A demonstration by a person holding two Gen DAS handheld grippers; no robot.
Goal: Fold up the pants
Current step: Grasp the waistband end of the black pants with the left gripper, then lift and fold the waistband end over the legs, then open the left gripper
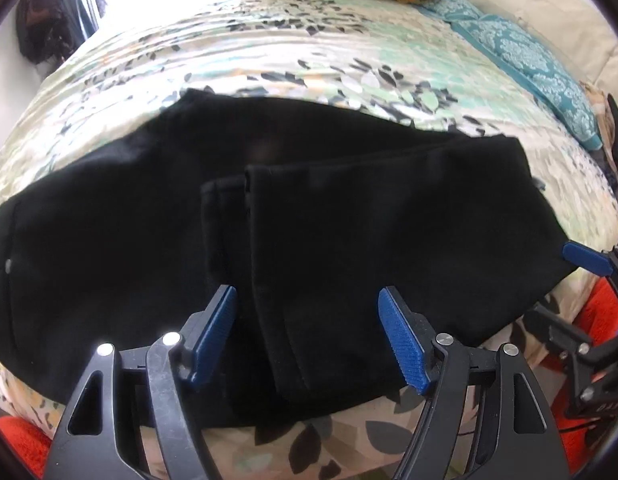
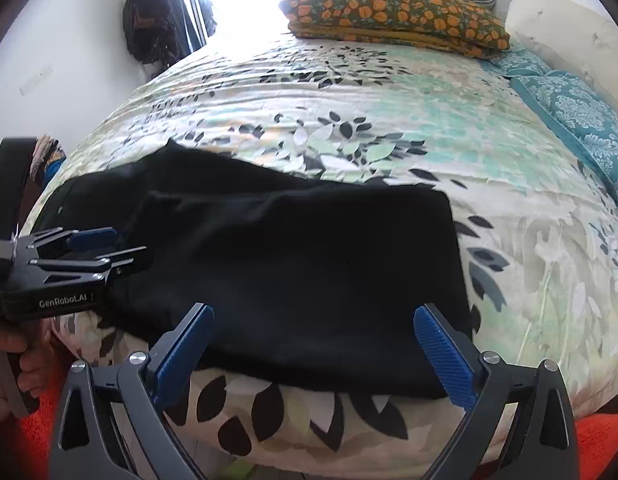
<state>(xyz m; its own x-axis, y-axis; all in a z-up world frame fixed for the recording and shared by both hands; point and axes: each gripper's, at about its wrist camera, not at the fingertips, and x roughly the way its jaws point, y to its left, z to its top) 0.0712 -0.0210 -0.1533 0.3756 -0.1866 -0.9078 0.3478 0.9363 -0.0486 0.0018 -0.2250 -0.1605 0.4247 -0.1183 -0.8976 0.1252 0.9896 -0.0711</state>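
Note:
Black pants (image 1: 129,220) lie folded on a floral bedspread (image 1: 269,60), near the bed's front edge. A leg end with its hem is laid back over the middle (image 1: 309,220). My left gripper (image 1: 307,296) hovers open over that folded leg end, with the cloth below its blue pads and not pinched. In the right wrist view the pants (image 2: 309,248) form a flat dark rectangle. My right gripper (image 2: 314,312) stands wide open above their near right part, holding nothing. The left gripper (image 2: 117,246) shows at the left edge, a hand (image 2: 9,344) holding it.
An orange-flowered pillow (image 2: 389,12) and a teal patterned pillow (image 2: 581,120) lie at the far end of the bed, with a white cushion (image 2: 569,28) behind. Dark clothes (image 2: 149,20) hang by the window. An orange-red rug (image 2: 601,440) covers the floor below.

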